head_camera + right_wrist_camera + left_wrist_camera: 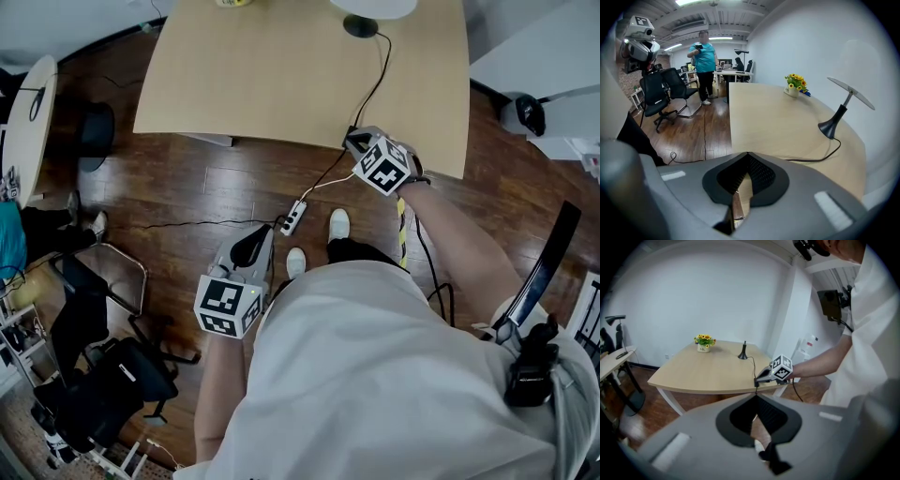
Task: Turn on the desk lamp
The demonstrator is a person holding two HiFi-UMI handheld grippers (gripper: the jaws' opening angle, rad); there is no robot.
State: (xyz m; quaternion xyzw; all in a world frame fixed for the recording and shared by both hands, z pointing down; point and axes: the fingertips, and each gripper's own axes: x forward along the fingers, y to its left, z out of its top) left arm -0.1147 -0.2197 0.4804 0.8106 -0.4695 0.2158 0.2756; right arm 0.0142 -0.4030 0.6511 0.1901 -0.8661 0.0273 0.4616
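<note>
While your left gripper (265, 231) hangs low over the wooden floor (206, 187), fingers pressed together on nothing, your right gripper (352, 141), fingers also closed, sits at the table's (281, 80) near edge by the cord (805, 159). The desk lamp (841, 111) stands at the table's far side.

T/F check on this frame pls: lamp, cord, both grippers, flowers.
1. The desk lamp stands on the table, and its cord trails to the near edge. True.
2. The left gripper is over the tabletop. False: it is off the table, over the floor.
3. The right gripper is at the table's near edge, by the cord. True.
4. The right gripper's jaws are wide apart. False: they are together, with nothing between them.
5. The flowers sit on the floor. False: they are on the table.
</note>
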